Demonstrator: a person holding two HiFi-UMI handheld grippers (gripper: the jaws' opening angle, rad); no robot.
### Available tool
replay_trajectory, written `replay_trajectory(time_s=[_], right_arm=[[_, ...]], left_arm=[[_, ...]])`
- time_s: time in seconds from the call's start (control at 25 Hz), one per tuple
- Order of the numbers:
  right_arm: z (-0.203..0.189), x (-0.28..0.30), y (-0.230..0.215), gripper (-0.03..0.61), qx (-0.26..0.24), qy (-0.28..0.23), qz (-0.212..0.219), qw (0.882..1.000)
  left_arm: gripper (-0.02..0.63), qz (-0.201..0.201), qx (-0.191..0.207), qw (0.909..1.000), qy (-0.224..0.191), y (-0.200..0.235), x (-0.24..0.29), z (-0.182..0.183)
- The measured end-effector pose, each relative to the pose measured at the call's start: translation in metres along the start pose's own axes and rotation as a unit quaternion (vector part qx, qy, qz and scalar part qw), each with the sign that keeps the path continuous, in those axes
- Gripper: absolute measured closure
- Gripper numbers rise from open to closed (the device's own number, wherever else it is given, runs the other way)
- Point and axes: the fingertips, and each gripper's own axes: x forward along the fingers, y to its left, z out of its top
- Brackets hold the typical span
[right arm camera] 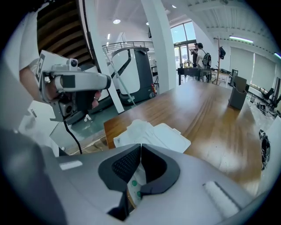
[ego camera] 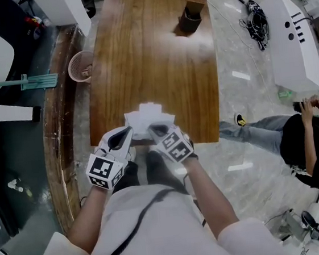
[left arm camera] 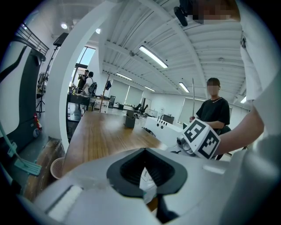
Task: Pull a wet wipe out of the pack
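Observation:
The white wet wipe pack [ego camera: 147, 118] lies at the near edge of the wooden table [ego camera: 151, 56], with a crumpled white wipe [right arm camera: 140, 127] standing up from its flat top [right arm camera: 169, 138]. My left gripper [ego camera: 123, 138] comes at it from the left and is shut on a white corner of the pack [left arm camera: 147, 181]. From the right, my right gripper [ego camera: 159, 132] is shut on a thin white edge printed with green dots [right arm camera: 135, 183], seemingly the pack's film. Each gripper shows in the other's view: the left gripper body [right arm camera: 74, 88], the right marker cube [left arm camera: 201, 138].
A dark box-shaped holder [ego camera: 191, 17] stands at the table's far end. A pink wastebasket [ego camera: 80, 66] sits on the floor left of the table. On the right are a seated person [ego camera: 303, 136], a white desk [ego camera: 292, 34] and floor cables [ego camera: 256, 19].

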Motion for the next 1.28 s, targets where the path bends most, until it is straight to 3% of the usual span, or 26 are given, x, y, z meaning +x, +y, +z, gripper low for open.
replay_trajectory(time_s=[1.28], right_arm=[[0.033,-0.043,-0.008,0.566,0.022,-0.113,-0.059,0.992]], left_arm=[[0.608,-0.014,0.013,0.9997,-0.015,0.001,-0.007,0.017]])
